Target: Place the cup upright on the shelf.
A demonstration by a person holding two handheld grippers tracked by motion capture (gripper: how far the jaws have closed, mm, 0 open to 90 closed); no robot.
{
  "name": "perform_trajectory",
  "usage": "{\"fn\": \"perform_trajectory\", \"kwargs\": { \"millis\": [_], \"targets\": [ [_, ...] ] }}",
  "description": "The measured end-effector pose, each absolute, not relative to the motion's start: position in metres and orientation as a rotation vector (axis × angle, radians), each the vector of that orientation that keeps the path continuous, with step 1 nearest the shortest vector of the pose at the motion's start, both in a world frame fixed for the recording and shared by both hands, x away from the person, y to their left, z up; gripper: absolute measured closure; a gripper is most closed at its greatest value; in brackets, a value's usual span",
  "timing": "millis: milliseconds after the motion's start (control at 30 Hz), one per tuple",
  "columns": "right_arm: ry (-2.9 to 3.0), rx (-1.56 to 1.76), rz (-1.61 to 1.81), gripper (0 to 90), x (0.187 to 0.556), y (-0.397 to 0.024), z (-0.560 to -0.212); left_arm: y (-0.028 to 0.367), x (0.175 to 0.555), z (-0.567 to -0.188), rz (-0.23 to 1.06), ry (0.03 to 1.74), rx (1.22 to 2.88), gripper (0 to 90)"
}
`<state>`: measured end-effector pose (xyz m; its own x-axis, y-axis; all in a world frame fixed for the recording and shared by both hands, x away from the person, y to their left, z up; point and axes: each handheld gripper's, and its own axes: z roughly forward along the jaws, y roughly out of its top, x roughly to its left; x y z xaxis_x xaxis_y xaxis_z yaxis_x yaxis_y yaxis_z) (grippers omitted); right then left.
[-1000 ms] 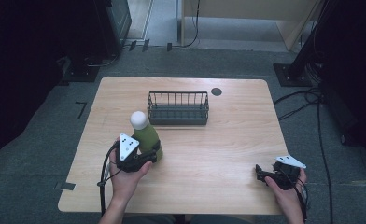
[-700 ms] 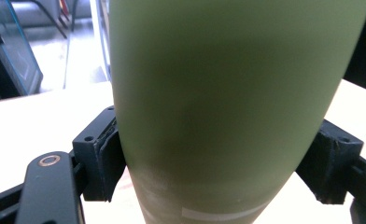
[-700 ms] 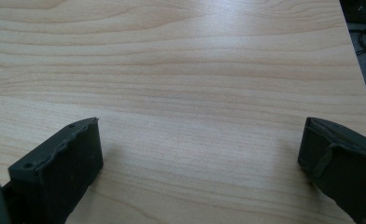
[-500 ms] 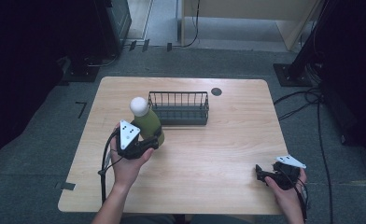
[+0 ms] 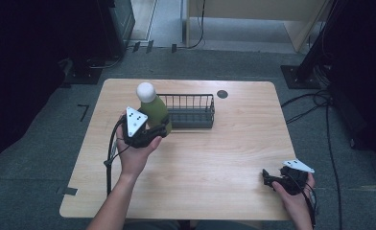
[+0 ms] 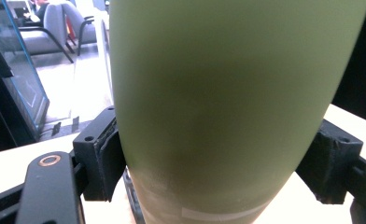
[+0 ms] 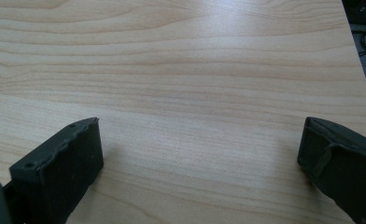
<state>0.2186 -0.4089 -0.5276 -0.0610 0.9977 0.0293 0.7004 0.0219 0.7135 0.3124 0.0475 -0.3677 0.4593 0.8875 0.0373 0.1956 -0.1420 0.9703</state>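
Basket (image 5: 190, 111) holds nothing; left tool (image 5: 150, 135) grips green bottle (image 5: 153, 108) (right tool (image 5: 271, 179) wide).

Green bottle (image 5: 156, 111), white cap, near-upright, lifted above table, just left of wire basket (image 5: 191, 111).

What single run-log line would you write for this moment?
left gripper: shut on green bottle, lifted beside wire basket | right gripper: open, nothing between jaws, resting near table edge | bottle not yet in basket
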Motion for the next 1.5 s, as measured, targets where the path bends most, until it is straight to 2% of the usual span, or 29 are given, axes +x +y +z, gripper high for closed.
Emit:
{"fn": "perform_trajectory", "kwargs": {
  "millis": [133, 833, 1200, 1500],
  "targets": [
    [1.815, 1.725, 0.791, 0.0, 0.219, -0.409, -0.528, 0.046, 0.324, -0.363, 0.770, 0.954, 1.607, 21.5],
    [1.822, 1.720, 0.793, 0.0, 0.219, -0.409, -0.528, 0.039, 0.377, -0.350, 0.819, 0.983, 1.540, 21.5],
    [1.825, 1.715, 0.796, 0.0, 0.219, -0.409, -0.528, 0.035, 0.403, -0.363, 0.833, 1.026, 1.528, 21.5],
    [1.831, 1.711, 0.798, 0.0, 0.218, -0.409, -0.528, 0.031, 0.419, -0.379, 0.798, 1.077, 1.585, 21.5]
  ]
}}
